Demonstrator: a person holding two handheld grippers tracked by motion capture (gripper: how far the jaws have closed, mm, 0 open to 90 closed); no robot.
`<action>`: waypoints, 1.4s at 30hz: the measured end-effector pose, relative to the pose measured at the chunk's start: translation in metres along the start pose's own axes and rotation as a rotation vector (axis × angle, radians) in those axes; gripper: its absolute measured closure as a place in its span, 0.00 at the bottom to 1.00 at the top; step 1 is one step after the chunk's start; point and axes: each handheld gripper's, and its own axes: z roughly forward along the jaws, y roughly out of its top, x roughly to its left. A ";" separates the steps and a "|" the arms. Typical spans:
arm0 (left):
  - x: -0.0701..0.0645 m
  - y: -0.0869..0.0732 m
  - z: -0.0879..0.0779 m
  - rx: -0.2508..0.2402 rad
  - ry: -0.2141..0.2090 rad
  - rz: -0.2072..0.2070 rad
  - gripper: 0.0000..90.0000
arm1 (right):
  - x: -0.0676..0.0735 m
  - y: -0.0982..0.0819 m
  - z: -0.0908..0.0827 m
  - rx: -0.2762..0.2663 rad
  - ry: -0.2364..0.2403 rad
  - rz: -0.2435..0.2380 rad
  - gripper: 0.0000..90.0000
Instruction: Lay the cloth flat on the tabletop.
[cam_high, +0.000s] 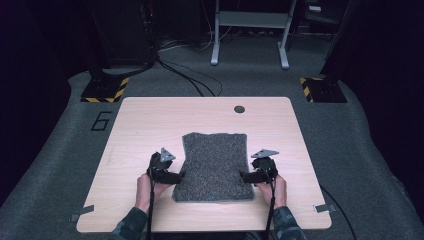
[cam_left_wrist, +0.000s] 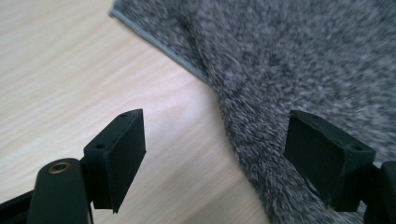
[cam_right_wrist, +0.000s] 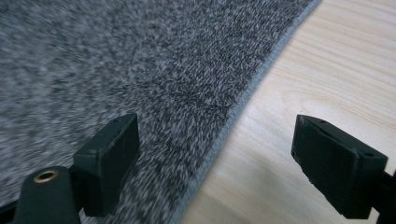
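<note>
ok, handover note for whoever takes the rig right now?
Left gripper: open, nothing held, at the left edge of the grey towel.
Right gripper: open, nothing held, at the towel's right edge.
Towel lies folded in the middle of the wooden table, near the front; the left gripper view shows a layer lying on top.
Done: looks folded at least once and let go.
Left: perhaps another fold or smoothing; hard to say.

grey mat (cam_left_wrist: 299, 60) fibres blurred, cut off at pic edges, mat (cam_right_wrist: 93, 60) surface smeared
</note>
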 end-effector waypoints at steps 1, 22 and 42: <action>0.000 0.000 0.000 0.000 0.000 0.000 0.22 | 0.001 0.000 0.004 0.012 -0.005 0.003 0.16; 0.033 0.024 0.004 -0.043 0.006 -0.087 0.29 | 0.008 -0.031 -0.003 -0.054 -0.015 -0.014 0.17; 0.053 0.036 0.049 0.060 0.123 -0.091 0.29 | 0.007 -0.033 -0.004 -0.049 -0.020 -0.011 0.18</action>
